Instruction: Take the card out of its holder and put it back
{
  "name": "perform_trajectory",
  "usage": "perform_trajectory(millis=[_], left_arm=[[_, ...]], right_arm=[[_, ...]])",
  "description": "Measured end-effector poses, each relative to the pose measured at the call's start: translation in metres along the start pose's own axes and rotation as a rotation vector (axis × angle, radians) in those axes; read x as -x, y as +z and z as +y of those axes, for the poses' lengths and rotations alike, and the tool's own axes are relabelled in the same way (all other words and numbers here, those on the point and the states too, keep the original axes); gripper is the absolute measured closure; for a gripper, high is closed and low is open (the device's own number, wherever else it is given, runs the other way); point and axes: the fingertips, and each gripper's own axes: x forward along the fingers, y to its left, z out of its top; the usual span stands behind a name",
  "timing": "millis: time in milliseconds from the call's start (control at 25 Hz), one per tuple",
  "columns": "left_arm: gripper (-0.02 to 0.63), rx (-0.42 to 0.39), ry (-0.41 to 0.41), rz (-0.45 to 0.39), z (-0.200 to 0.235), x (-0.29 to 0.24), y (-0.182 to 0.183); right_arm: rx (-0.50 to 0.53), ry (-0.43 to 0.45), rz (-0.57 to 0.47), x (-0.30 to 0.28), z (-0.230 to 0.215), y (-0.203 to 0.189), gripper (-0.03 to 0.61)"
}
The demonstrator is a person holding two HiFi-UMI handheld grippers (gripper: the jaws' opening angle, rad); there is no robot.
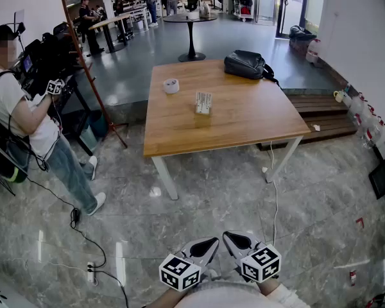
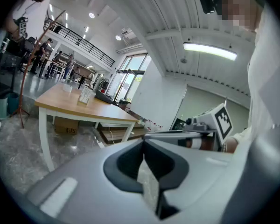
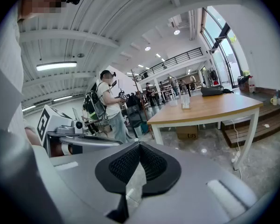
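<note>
A clear card holder with a card in it stands upright near the middle of the wooden table. It shows small and far off as the card holder in the left gripper view and the card holder in the right gripper view. My left gripper and right gripper hang side by side low over the floor, well short of the table. Both are shut with nothing between the jaws, tips almost touching each other.
A white tape roll and a black bag lie on the table's far part. A person with camera gear stands at the left beside a wooden tripod. Cables and a power strip cross the grey floor. Wooden steps lie right of the table.
</note>
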Motion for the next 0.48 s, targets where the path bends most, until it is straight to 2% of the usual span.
perform_trajectory(millis=[240, 480], left_arm=[[0.606, 0.027, 0.016, -0.014, 0.023, -0.019, 0.008], [0.606, 0.024, 0.037, -0.018, 0.084, -0.047, 0.038]], right_arm=[[0.001, 0.001, 0.018, -0.018, -0.025, 0.004, 0.581], [-0.002, -0.017, 0.007, -0.067, -0.061, 0.032, 0.581]])
